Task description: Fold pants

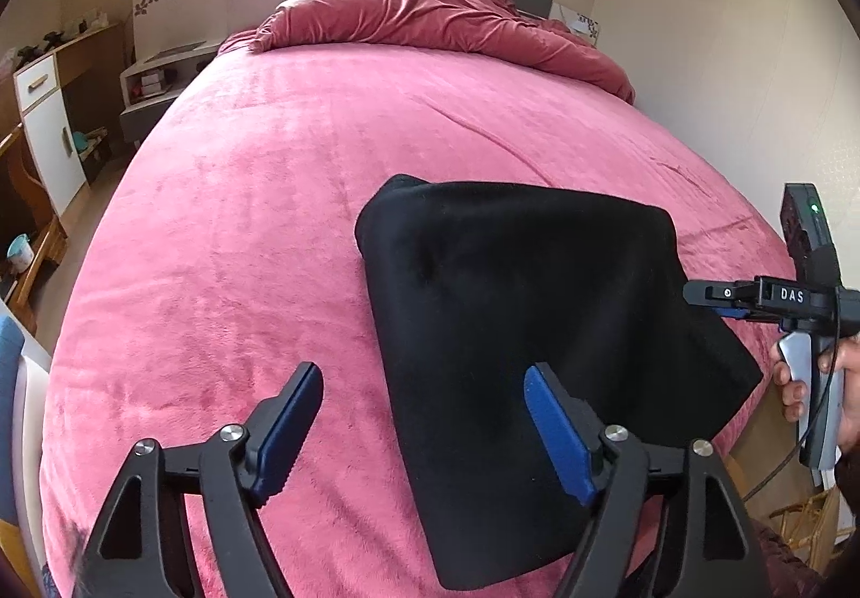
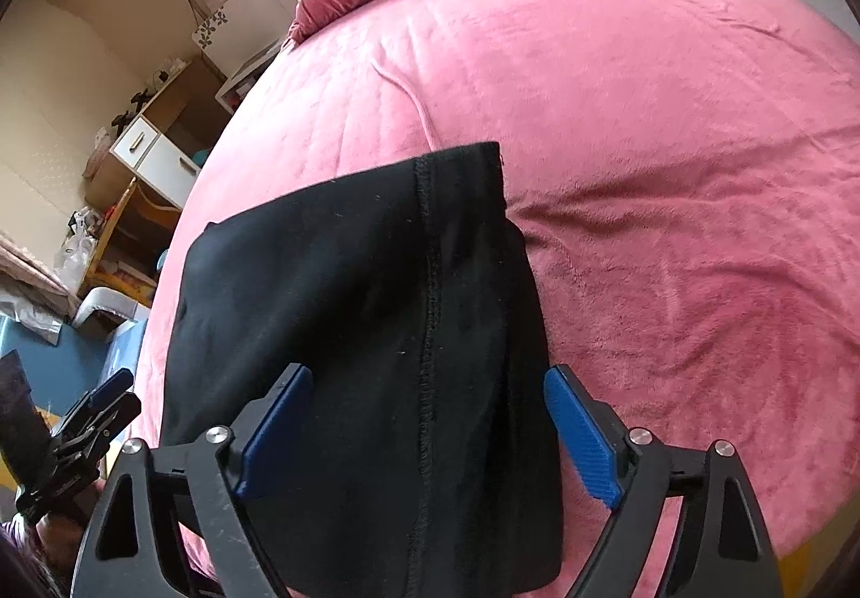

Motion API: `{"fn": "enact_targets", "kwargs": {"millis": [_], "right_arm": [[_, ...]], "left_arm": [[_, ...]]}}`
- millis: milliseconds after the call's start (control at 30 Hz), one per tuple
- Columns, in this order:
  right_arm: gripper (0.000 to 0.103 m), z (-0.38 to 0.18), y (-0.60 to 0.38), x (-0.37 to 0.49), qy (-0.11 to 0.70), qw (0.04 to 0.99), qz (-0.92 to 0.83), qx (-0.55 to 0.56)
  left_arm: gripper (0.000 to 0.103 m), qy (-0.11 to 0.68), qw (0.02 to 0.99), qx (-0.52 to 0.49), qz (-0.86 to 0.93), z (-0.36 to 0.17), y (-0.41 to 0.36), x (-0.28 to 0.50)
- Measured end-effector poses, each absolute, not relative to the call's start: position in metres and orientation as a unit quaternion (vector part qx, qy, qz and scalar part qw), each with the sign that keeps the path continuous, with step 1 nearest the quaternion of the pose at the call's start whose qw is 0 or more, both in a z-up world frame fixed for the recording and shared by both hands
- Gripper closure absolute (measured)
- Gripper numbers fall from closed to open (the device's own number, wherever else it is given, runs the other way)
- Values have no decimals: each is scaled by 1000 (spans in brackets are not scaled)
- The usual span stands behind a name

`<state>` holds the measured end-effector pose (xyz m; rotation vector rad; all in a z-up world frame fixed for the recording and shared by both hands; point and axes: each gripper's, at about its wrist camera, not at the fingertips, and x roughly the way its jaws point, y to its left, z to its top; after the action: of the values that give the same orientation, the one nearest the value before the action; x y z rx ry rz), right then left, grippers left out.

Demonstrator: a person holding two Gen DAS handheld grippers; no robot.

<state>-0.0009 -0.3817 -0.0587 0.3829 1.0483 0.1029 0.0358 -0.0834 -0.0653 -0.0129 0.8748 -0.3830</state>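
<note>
The black pants (image 1: 516,340) were left folded on the pink bed (image 1: 258,200), so both the left gripper (image 1: 424,431) and right gripper (image 2: 430,431) were held spread, pinching nothing.

From my remote seat, the near end of the folded black fabric pants (image 2: 365,329) ran off the bottom edge of the right wrist view, behind the gripper frame. In the left wrist view, my right blue-padded black gripper (image 1: 704,299) was cut by the frame's right edge, and I could not tell how its jaws stood. The clutter on the wooden desk with white drawers (image 1: 40,82) was too small to identify.
</note>
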Motion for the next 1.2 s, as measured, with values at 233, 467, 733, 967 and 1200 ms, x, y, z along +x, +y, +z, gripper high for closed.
{"fn": "enact_targets", "kwargs": {"millis": [233, 467, 733, 967, 1200], "right_arm": [[12, -79, -394, 13, 520, 829, 74, 193], [11, -102, -400, 31, 544, 804, 114, 212], [10, -120, -404, 52, 549, 786, 160, 236], [10, -120, -408, 60, 554, 785, 162, 225], [9, -119, -403, 51, 562, 782, 157, 218]], "left_arm": [[20, 436, 874, -18, -212, -79, -83, 45], [19, 491, 821, -91, -276, -105, -77, 73], [20, 520, 794, -129, -288, -124, -85, 97], [19, 529, 790, -114, -288, -122, -97, 102], [19, 543, 781, -130, -279, -128, -93, 102]]}}
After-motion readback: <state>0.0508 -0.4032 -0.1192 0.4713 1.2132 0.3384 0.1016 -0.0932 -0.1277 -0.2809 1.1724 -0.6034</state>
